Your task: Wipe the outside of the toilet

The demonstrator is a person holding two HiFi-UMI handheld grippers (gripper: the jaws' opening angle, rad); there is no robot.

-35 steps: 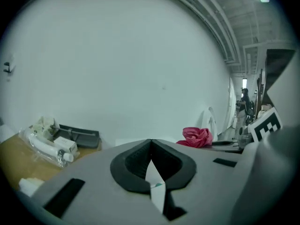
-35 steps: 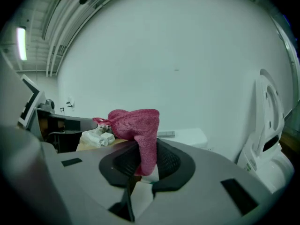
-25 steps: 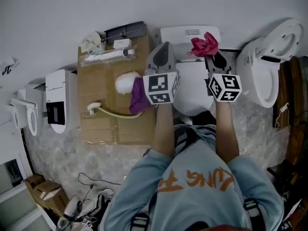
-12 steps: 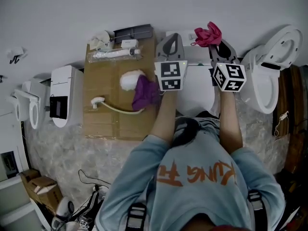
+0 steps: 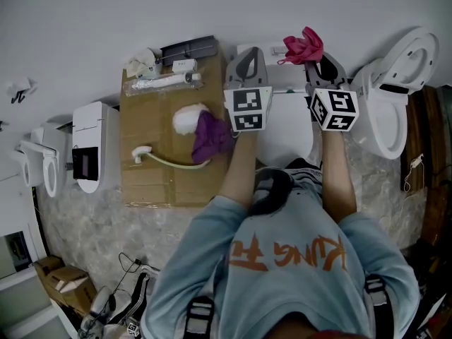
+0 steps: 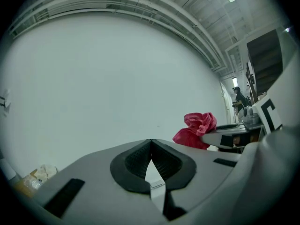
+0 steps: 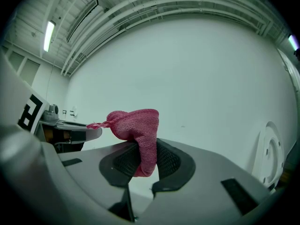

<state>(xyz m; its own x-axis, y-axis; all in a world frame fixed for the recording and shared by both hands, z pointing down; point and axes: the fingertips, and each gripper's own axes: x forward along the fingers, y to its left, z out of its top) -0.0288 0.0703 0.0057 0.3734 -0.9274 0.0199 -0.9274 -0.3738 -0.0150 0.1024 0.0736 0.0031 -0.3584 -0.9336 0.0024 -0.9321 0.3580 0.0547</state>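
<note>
Toilet (image 5: 286, 129) is located straight ahead, under both grippers. Left gripper (image 6: 151, 159) is clenched on nothing. Pink cloth (image 7: 136, 125) is pinched in right gripper (image 7: 143, 161), near the tank. Risk: only a small fold is gripped, so it could be pulled free once wiping starts.

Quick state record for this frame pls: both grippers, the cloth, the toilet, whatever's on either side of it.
left gripper: jaws shut, nothing between them
right gripper: shut on red cloth
red cloth: bunched, sticking out past the jaws
toilet: white, lid down, in front of the person, under both grippers
left of toilet: cardboard box with purple cloth on it
right of toilet: second toilet, lid up
cloth-to-toilet contact: cannot tell
</note>
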